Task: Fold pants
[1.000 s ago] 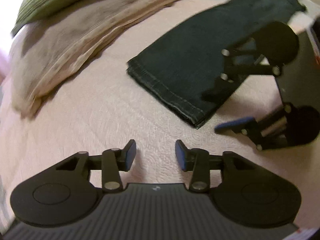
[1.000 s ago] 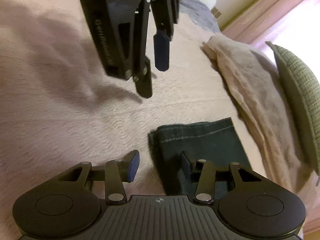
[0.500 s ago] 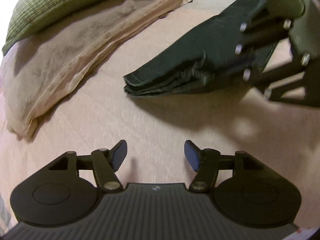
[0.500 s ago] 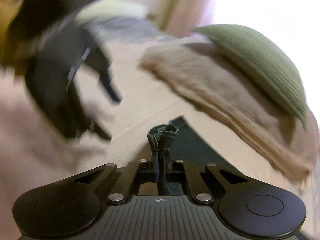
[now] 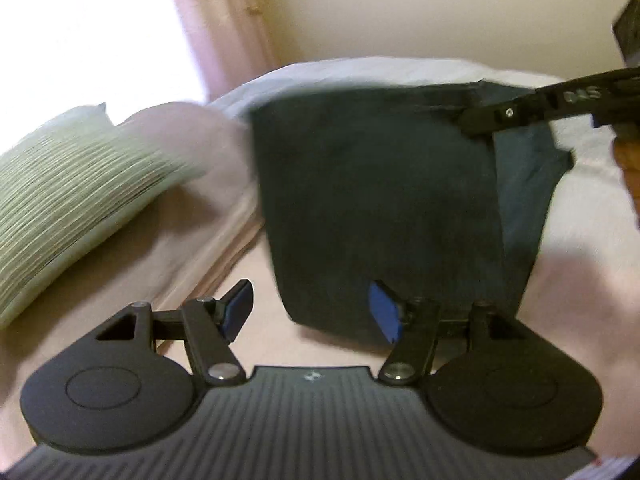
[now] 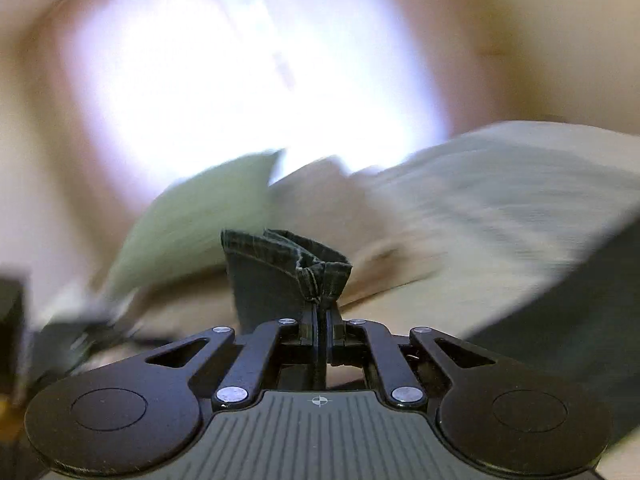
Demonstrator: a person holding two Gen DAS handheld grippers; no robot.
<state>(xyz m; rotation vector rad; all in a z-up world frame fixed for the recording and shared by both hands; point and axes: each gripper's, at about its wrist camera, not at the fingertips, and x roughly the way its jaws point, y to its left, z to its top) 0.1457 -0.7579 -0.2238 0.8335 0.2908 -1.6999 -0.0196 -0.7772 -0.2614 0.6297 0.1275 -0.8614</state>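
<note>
- Bedspread (image 5: 132, 248) pink, striped cushion (image 5: 68, 192) left of the left gripper (image 5: 310, 312).
- Pants (image 5: 376, 200) hang ahead, long axis vertical, hem downward.
- Right gripper (image 6: 321, 312) clamped on the pants' top edge.
- Left gripper parted, empty.

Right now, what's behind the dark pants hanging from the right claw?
Behind the pants a grey sheet and the wall show; the bed directly behind them is covered.

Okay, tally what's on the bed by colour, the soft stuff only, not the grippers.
Dark blue: 1, the folded pants
Green: 1, the striped pillow
Beige: 1, the blanket
Total: 3
</note>
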